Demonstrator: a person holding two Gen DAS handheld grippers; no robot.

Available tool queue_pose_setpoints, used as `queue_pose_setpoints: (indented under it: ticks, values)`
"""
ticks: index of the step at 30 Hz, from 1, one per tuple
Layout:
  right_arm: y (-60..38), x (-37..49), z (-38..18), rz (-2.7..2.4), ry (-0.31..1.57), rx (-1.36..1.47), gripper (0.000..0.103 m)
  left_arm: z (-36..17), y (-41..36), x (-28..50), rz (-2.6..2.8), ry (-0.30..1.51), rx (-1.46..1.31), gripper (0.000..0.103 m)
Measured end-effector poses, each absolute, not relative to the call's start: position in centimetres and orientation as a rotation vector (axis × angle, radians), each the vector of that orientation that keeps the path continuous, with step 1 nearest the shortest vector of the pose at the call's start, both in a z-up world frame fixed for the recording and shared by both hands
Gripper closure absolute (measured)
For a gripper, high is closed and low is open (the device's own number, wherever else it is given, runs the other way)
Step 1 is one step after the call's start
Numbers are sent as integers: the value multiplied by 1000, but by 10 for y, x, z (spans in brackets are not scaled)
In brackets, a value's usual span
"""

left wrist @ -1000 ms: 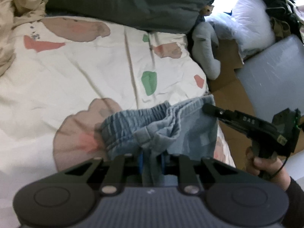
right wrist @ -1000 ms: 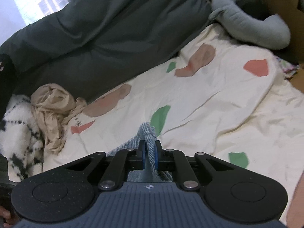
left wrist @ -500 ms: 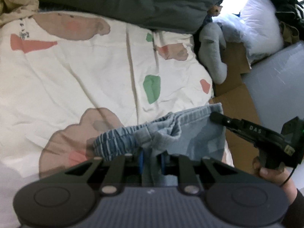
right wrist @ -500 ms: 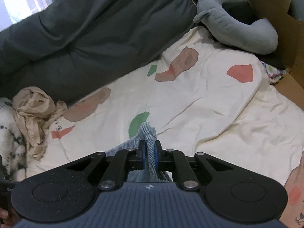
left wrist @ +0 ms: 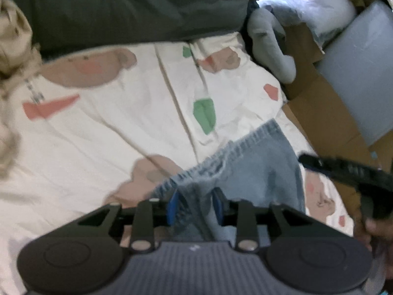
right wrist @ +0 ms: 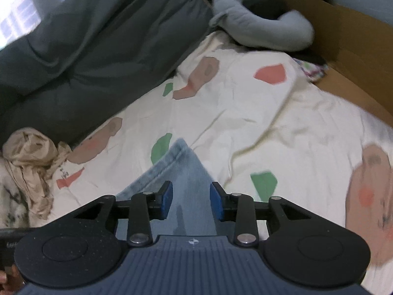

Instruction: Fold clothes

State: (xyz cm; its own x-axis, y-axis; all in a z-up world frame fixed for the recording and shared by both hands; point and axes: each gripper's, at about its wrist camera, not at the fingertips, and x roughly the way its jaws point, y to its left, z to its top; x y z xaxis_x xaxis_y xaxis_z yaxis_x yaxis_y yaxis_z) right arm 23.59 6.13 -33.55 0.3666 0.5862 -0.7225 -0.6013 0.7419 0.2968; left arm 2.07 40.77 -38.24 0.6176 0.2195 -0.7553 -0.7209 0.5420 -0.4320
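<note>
Light-blue denim shorts (left wrist: 260, 169) lie on the patterned white sheet (left wrist: 98, 135), their elastic waistband towards my left gripper (left wrist: 195, 206). Its jaws are opening, and slack waistband cloth still sits between the blue pads (left wrist: 173, 207). In the right wrist view a hemmed corner of the shorts (right wrist: 181, 169) lies flat on the sheet (right wrist: 270, 127). My right gripper (right wrist: 191, 200) hangs over it. Its jaws are opening, with the pads (right wrist: 167, 200) clear of the cloth. In the left wrist view the right gripper (left wrist: 304, 158) is at the shorts' right edge, held by a hand (left wrist: 375, 231).
A dark grey duvet (right wrist: 98, 49) covers the far side of the bed. A crumpled beige garment (right wrist: 29, 152) lies at the left, on a black-and-white fuzzy cloth (right wrist: 9, 196). A grey curved pillow (right wrist: 258, 32) and cardboard (left wrist: 319, 113) border the bed's right side.
Both grippers have opened. The bunched denim that each one pinched has dropped and now lies flatter on the sheet. Both cameras have shifted a little.
</note>
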Motion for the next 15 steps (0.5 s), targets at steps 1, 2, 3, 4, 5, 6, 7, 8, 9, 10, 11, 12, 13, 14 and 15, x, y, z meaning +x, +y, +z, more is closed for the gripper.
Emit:
queue_pose_setpoints:
  ticks: [1, 2, 3, 4, 5, 6, 7, 8, 9, 10, 11, 12, 13, 14, 15]
  values:
    - [56, 230, -337, 762, 920, 0, 63, -375, 408, 20, 625, 695, -789, 71]
    - [53, 224, -339, 764, 921, 13, 63, -369, 407, 22, 628, 686, -766, 71]
    - [52, 218, -342, 765, 925, 18, 63, -362, 406, 23, 630, 677, -742, 71]
    - [50, 213, -345, 767, 931, 21, 63, -356, 403, 27, 628, 667, -719, 71]
    - [49, 207, -348, 768, 937, 24, 63, -352, 401, 31, 627, 661, -704, 71]
    - [49, 203, -352, 771, 943, 22, 63, -348, 398, 35, 623, 653, -690, 71]
    - [49, 199, -355, 773, 948, 19, 63, -346, 395, 40, 612, 643, -681, 71]
    - [50, 196, -359, 775, 953, 19, 63, -344, 392, 45, 598, 634, -673, 71]
    - [50, 193, -363, 777, 957, 20, 63, -344, 389, 50, 580, 629, -667, 71]
    - [50, 191, -367, 776, 963, 19, 63, -344, 386, 55, 563, 625, -661, 71]
    - [51, 190, -371, 781, 968, 8, 63, -346, 383, 59, 552, 628, -656, 71]
    - [52, 189, -376, 789, 972, -8, 63, -350, 380, 63, 541, 634, -656, 71]
    - [54, 188, -381, 804, 979, -35, 63, -354, 378, 66, 530, 642, -660, 71]
    - [54, 189, -386, 820, 985, -65, 63, -358, 376, 68, 518, 648, -665, 71]
    - [52, 190, -391, 839, 990, -93, 63, -363, 375, 70, 507, 654, -675, 71]
